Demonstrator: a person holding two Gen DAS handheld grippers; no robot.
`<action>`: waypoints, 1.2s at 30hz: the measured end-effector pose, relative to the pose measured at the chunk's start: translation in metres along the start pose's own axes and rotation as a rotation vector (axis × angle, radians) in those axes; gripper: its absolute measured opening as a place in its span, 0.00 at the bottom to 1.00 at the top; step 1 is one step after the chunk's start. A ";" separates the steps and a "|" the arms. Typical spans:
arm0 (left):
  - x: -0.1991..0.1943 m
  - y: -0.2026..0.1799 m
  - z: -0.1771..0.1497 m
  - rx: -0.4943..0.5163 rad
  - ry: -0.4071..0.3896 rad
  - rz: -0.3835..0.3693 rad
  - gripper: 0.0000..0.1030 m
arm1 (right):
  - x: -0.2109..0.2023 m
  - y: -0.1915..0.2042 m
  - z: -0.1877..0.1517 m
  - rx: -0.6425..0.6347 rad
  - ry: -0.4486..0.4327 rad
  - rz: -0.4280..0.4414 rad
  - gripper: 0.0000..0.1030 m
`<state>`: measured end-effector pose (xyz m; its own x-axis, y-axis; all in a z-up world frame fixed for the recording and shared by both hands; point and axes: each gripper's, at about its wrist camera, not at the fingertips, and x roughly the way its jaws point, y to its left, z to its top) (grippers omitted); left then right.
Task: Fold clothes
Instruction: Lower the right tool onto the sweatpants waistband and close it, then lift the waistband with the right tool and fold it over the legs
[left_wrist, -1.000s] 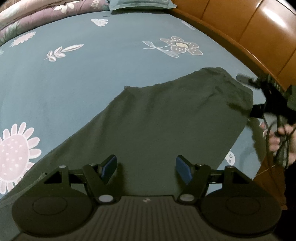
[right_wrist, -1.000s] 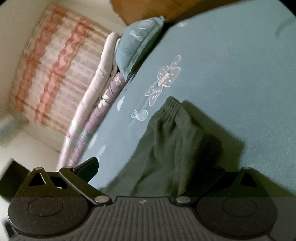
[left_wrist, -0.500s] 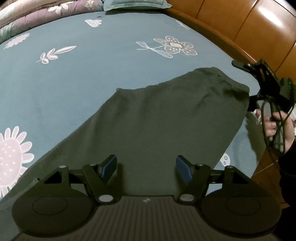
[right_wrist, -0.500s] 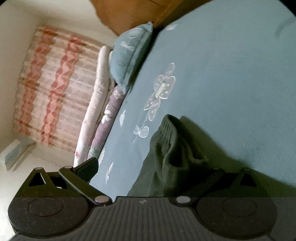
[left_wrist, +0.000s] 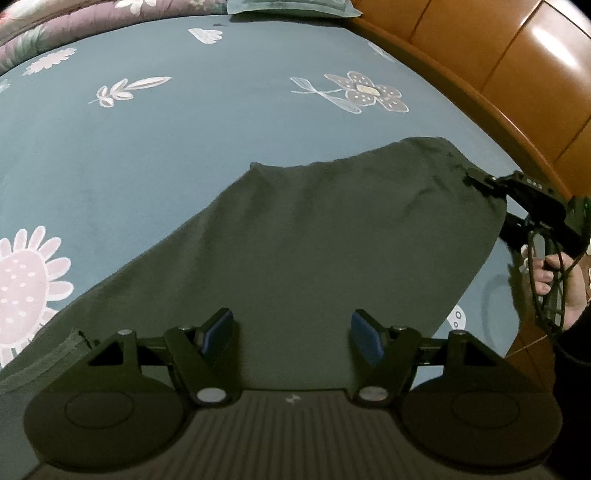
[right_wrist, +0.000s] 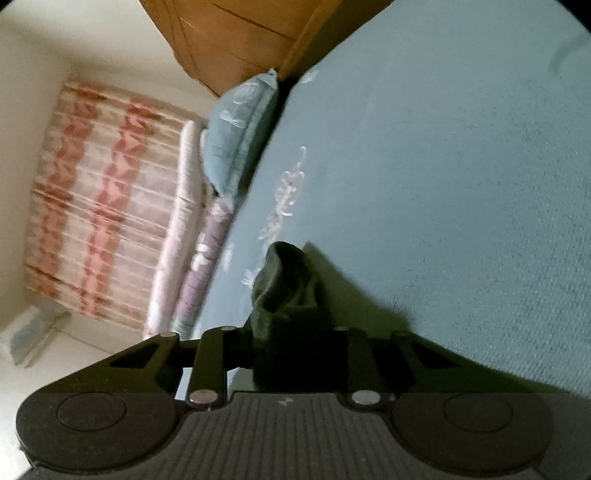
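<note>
Garment (left_wrist: 314, 236) runs lengthwise from near left to far right on bed (left_wrist: 155, 147)
Left gripper (left_wrist: 291, 334) gapes empty; right gripper (right_wrist: 295, 354) clamps garment's far corner; near end cut off

The right tongs (right_wrist: 291, 354), spread wide a second ago, have drawn together on the far corner of the dark green garment (left_wrist: 332, 236). That corner (right_wrist: 284, 291) now stands bunched above the bed sheet (right_wrist: 461, 184), and the hand (left_wrist: 557, 284) has swung in toward the garment.
</note>
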<state>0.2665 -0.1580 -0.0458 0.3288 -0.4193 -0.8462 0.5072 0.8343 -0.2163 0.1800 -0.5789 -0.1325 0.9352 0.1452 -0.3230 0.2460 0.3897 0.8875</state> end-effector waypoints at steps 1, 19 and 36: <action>0.000 -0.001 0.000 0.002 0.000 -0.005 0.69 | 0.002 0.004 -0.001 -0.024 0.002 -0.028 0.28; -0.004 -0.008 0.000 0.013 -0.013 -0.003 0.69 | 0.009 0.012 0.001 -0.105 0.074 -0.133 0.13; -0.050 0.018 -0.029 -0.039 -0.075 0.051 0.69 | -0.006 0.080 0.002 -0.235 0.145 -0.145 0.15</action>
<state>0.2360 -0.1112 -0.0212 0.4127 -0.4007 -0.8180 0.4574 0.8678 -0.1943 0.1948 -0.5507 -0.0590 0.8443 0.1946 -0.4993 0.2929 0.6127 0.7340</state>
